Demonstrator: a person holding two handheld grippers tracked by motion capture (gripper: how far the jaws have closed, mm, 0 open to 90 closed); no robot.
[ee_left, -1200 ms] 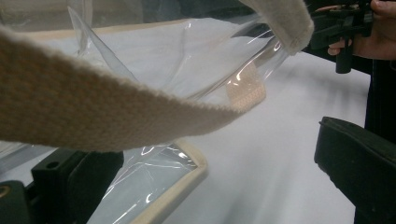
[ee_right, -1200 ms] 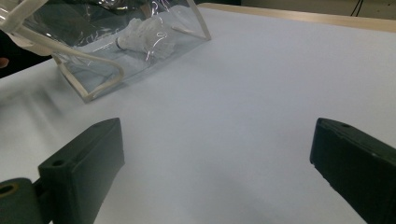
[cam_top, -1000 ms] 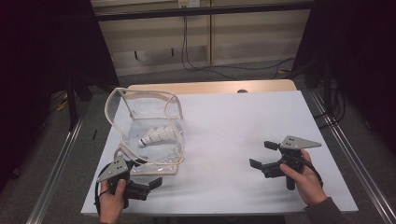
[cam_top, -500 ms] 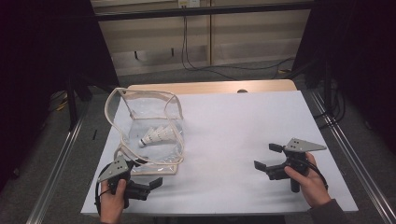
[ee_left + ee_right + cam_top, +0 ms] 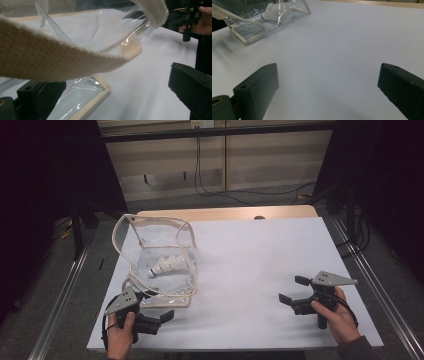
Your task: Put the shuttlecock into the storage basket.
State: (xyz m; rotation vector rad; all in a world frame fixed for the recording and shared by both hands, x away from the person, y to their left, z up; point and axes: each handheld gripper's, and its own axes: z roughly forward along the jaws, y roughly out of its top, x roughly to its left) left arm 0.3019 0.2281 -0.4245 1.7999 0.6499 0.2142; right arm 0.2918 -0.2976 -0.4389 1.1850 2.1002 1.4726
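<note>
A clear plastic bag point(image 5: 150, 245) with beige webbing trim stands open at the table's left. White shuttlecocks point(image 5: 167, 265) lie inside it. My left gripper point(image 5: 165, 317) is open at the bag's near corner by the front edge. In the left gripper view its jaws stand wide apart around my left gripper's gap point(image 5: 115, 100); the bag's trimmed bottom edge point(image 5: 95, 96) reaches in between them, and a beige strap point(image 5: 50, 60) crosses above. My right gripper point(image 5: 292, 290) is open over bare table at the right, far from the bag. The right gripper view shows my right gripper point(image 5: 329, 92) with nothing between its jaws.
The white table top point(image 5: 250, 260) stretches between the bag and the right hand. Metal rails point(image 5: 380, 285) run along both sides of the table, and cables point(image 5: 220, 190) lie on the floor behind. The bag point(image 5: 249, 25) and a shuttlecock point(image 5: 277, 12) sit far off in the right gripper view.
My right gripper has drifted a little to the right and toward the front edge. The left gripper and the bag have stayed put.
</note>
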